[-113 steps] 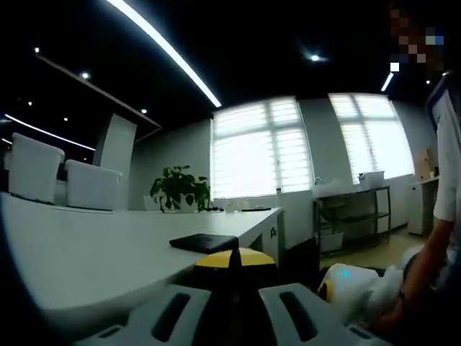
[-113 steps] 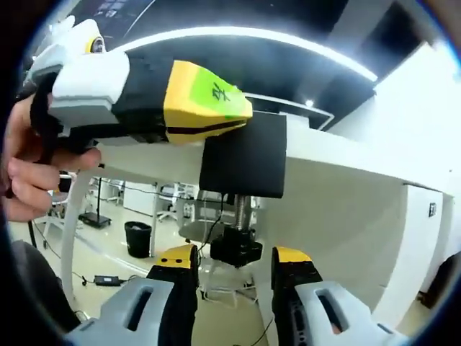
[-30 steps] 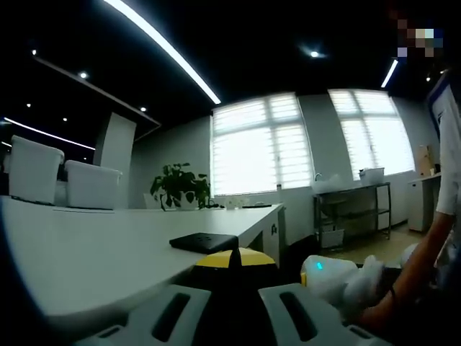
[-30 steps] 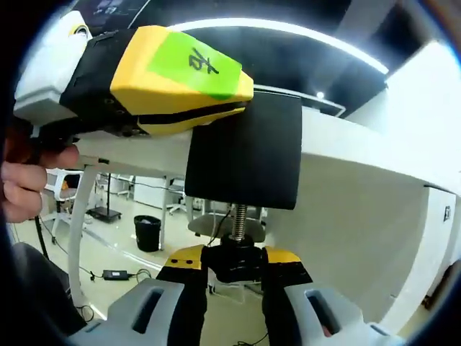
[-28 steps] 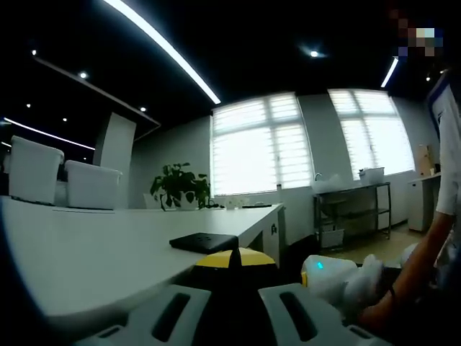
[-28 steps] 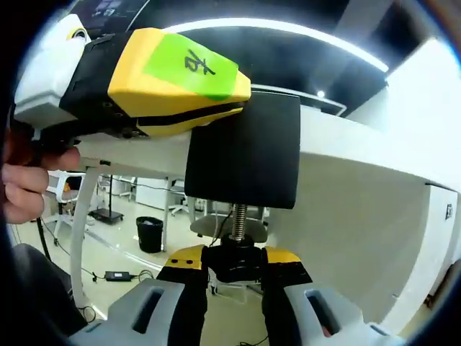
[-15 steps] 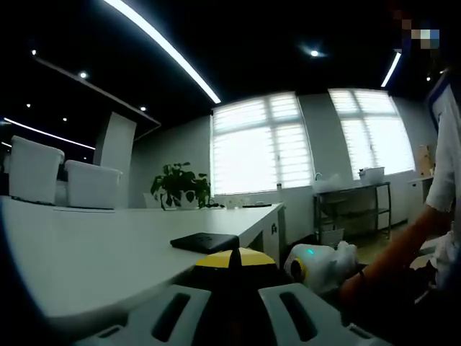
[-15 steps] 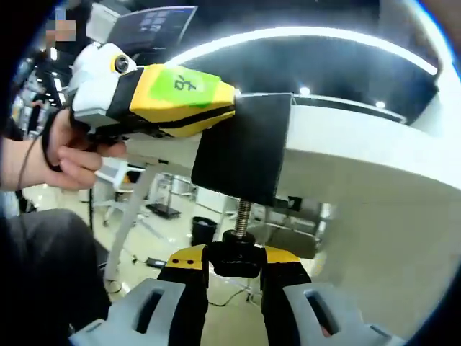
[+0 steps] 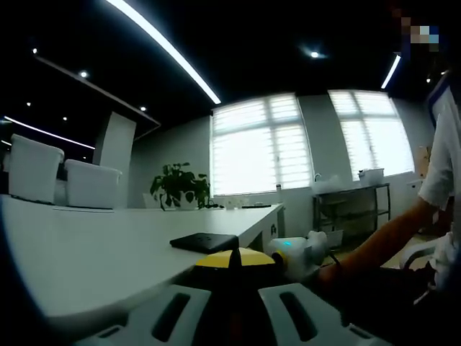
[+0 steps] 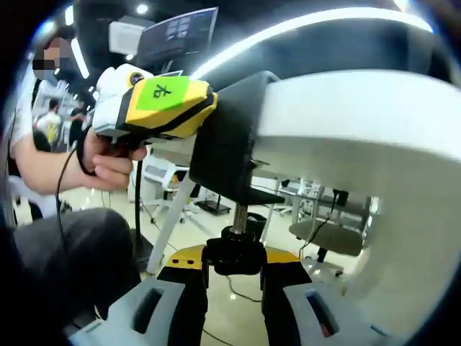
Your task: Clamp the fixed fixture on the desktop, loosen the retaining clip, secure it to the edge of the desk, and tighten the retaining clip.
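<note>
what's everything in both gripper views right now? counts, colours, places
Desk: 1, white, clamp fixed on its edge.
Fixture clamp: 1, black, on the desk edge.
Screw knob: 1, black, below the clamp on a threaded rod.
Flat pad: 1, black, on the desktop.
Potted plant: 1, green, by the windows.
Chairs: 2, white, far side of the desk.
Shelf cart: 1, dark metal, under the windows.
Left gripper: yellow and white, shut on the clamp's top.
Right gripper: yellow-tipped, shut on the knob.
Hand: 1, holds the left gripper.
</note>
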